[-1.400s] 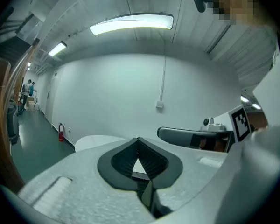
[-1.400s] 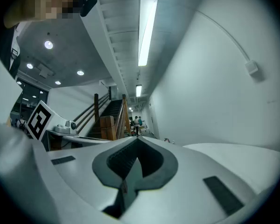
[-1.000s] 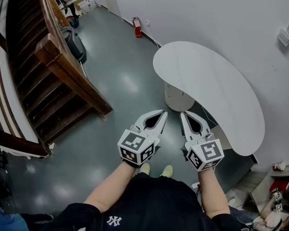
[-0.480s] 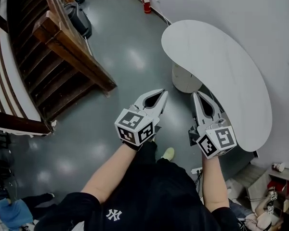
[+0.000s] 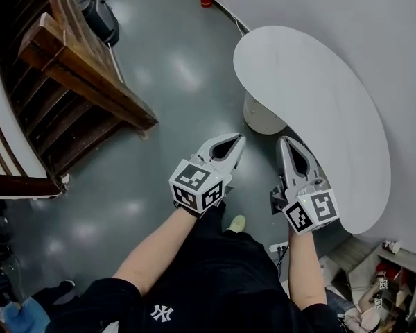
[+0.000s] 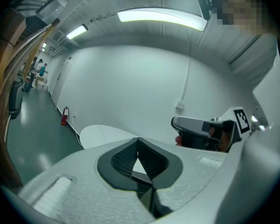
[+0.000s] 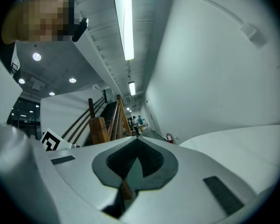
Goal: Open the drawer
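Left gripper (image 5: 236, 142) and right gripper (image 5: 285, 143) sit side by side just off the white table's (image 5: 319, 109) edge. Both claws are pressed together, pinching nothing. We can't pick out the drawer in any view — table edge only.

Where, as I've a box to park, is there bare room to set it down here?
The white table top is wholly bare. The grey floor between the wooden staircase and the table is open too. It is crowded at the lower right, where cluttered shelves stand past the table's end.
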Demonstrator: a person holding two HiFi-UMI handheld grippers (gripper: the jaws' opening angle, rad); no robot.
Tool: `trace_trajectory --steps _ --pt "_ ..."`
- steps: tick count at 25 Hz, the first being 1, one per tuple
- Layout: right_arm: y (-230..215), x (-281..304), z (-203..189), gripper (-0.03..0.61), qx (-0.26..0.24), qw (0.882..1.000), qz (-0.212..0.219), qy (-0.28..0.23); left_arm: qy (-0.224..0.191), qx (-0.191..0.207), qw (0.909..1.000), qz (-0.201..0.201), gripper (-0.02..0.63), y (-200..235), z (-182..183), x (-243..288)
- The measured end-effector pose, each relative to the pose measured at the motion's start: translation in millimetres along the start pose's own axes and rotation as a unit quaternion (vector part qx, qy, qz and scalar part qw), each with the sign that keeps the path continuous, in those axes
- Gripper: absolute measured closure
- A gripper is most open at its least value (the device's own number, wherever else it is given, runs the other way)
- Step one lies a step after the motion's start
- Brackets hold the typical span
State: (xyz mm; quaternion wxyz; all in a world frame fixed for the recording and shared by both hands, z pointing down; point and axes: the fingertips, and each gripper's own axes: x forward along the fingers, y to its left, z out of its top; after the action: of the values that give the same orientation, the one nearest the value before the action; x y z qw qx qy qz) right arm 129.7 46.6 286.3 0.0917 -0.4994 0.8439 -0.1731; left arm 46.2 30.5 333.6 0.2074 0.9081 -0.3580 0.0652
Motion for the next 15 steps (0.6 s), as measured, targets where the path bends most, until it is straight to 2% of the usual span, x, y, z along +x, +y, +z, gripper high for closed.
trace_trajectory --steps 7,15 --pt "-31 71 -22 0.565 0.001 0.999 -0.031 0.012 0.025 -0.005 0.9991 -0.032 0.603 76 -25 56" --pt "-79 124 -60 0.565 0.020 0.999 -0.043 0.009 0.048 -0.009 0.9983 -0.033 0.603 142 -85 123"
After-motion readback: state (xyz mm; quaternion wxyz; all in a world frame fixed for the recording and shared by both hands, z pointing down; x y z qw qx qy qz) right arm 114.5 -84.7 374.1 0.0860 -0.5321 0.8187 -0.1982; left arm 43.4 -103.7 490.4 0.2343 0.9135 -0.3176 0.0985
